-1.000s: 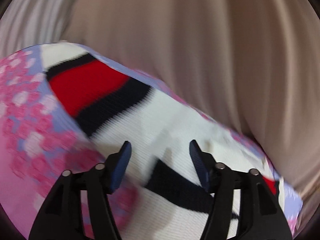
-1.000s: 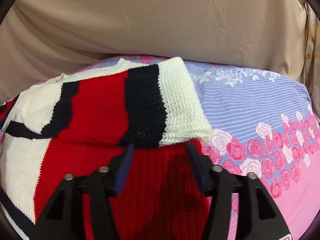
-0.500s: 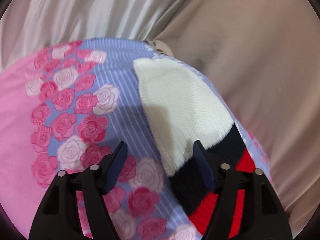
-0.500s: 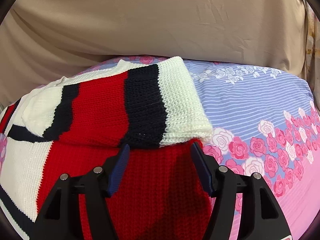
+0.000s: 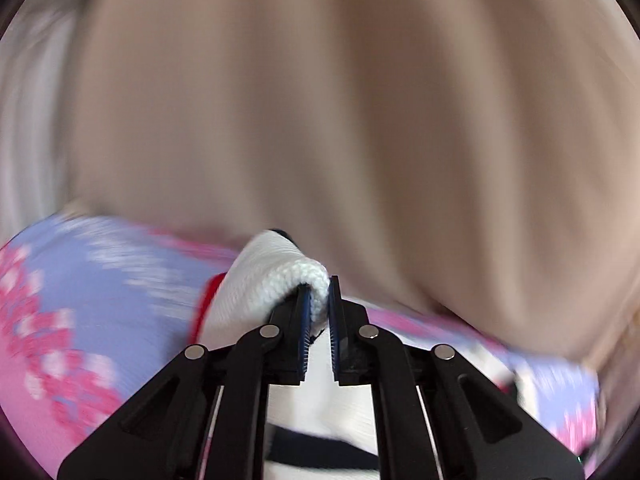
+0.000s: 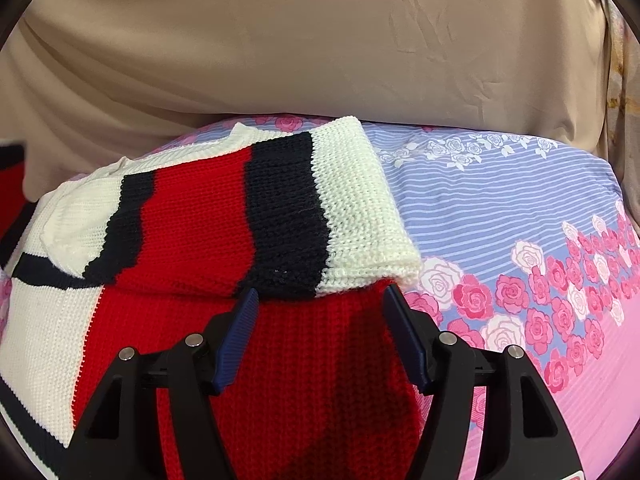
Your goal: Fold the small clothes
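Note:
A knitted sweater (image 6: 192,232) in red, white and navy lies on the floral bedsheet (image 6: 520,208). One sleeve with a white cuff (image 6: 360,204) is folded across its red body. My right gripper (image 6: 320,300) is open just above the red body, below that cuff, touching nothing. In the blurred left wrist view my left gripper (image 5: 319,296) is shut on the white cuff of the other sleeve (image 5: 280,276), lifted off the sheet (image 5: 100,300). More of the sweater (image 5: 320,412) shows under the fingers.
A beige fabric backdrop (image 6: 320,40) rises behind the bed in both views. The sheet's rose pattern (image 6: 560,312) runs along the right side and front edge. A pale curtain (image 5: 28,100) shows at the far left of the left wrist view.
My left gripper was open over the white cuff half a second ago; now it has closed on it and lifted it, swinging fast. My right gripper has barely moved.

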The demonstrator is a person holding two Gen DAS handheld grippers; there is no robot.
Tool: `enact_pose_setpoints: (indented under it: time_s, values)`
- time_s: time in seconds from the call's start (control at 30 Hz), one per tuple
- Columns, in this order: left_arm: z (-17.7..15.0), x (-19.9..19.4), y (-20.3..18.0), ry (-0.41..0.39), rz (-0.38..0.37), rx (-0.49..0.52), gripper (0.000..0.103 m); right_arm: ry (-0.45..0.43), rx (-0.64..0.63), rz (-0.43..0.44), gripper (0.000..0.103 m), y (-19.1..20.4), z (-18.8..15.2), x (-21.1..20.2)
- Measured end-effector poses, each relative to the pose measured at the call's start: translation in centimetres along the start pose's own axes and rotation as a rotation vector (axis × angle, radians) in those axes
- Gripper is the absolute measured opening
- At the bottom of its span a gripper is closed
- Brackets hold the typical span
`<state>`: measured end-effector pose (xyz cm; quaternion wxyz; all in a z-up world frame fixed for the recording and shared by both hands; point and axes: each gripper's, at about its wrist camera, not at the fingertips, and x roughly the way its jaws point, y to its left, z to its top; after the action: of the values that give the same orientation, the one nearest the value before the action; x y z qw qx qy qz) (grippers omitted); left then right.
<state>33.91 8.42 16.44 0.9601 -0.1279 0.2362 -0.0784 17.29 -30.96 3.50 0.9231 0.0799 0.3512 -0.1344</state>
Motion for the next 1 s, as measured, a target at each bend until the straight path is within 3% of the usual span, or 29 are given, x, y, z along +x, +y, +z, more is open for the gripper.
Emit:
enact_pose_setpoints:
  time_s: [0.07, 0.17, 0.27, 0.3, 0.33, 0.4, 0.43, 0.5, 0.53, 0.6, 0.67, 0.77, 0.9, 1.0]
  values:
    - [-3.4, 0.5, -6.8, 0.059, -0.084, 0.103, 0.008, -0.002, 0.003, 0.007, 0.064, 0.0, 0.0, 0.0]
    - [-9.1, 2.9, -12.6, 0.169, -0.152, 0.174, 0.014, -0.007, 0.007, 0.022, 0.067, 0.0, 0.0, -0.1]
    - [-14.9, 5.2, -14.9, 0.259, -0.132, 0.191, 0.037, -0.020, 0.014, 0.045, 0.069, 0.0, -0.1, -0.3]
    - [-16.1, 4.9, -14.9, 0.267, -0.125, 0.165, 0.053, -0.029, 0.019, 0.058, 0.070, 0.0, -0.1, -0.4]
    - [-16.7, 4.8, -14.5, 0.268, -0.125, 0.137, 0.058, -0.043, 0.024, 0.079, 0.070, -0.2, -0.1, -0.7]
    - [-16.6, 3.8, -12.2, 0.240, -0.122, 0.079, 0.059, -0.068, 0.034, 0.108, 0.072, -0.5, -0.2, -1.2]
    - [-16.3, 3.1, -10.9, 0.213, -0.110, 0.048, 0.065, -0.081, 0.035, 0.123, 0.072, -0.5, -0.2, -1.5]
    - [-15.2, 1.6, -8.1, 0.149, -0.044, -0.015, 0.080, -0.101, 0.026, 0.141, 0.072, -0.3, -0.3, -1.9]
    - [-14.5, 0.6, -5.7, 0.096, 0.009, -0.078, 0.083, -0.127, 0.009, 0.148, 0.073, 0.0, -0.4, -2.4]
    - [-13.2, -0.2, -1.8, 0.056, 0.043, -0.194, 0.084, -0.192, -0.072, 0.162, 0.073, 1.5, -0.7, -3.8]
    - [-12.7, 0.4, 1.5, 0.078, 0.047, -0.293, 0.084, -0.220, -0.182, 0.157, 0.073, 4.0, -0.8, -4.8]
    - [-12.5, 2.2, 6.0, 0.156, 0.052, -0.409, 0.083, -0.180, -0.327, 0.228, 0.073, 9.0, -0.7, -5.5]
    - [-13.6, 4.6, 8.4, 0.247, 0.028, -0.489, 0.078, -0.116, -0.584, 0.313, 0.073, 17.5, -1.4, -5.1]
    - [-14.0, 4.8, 8.7, 0.254, 0.021, -0.513, 0.078, -0.090, -0.738, 0.279, 0.073, 22.8, -2.2, -2.7]
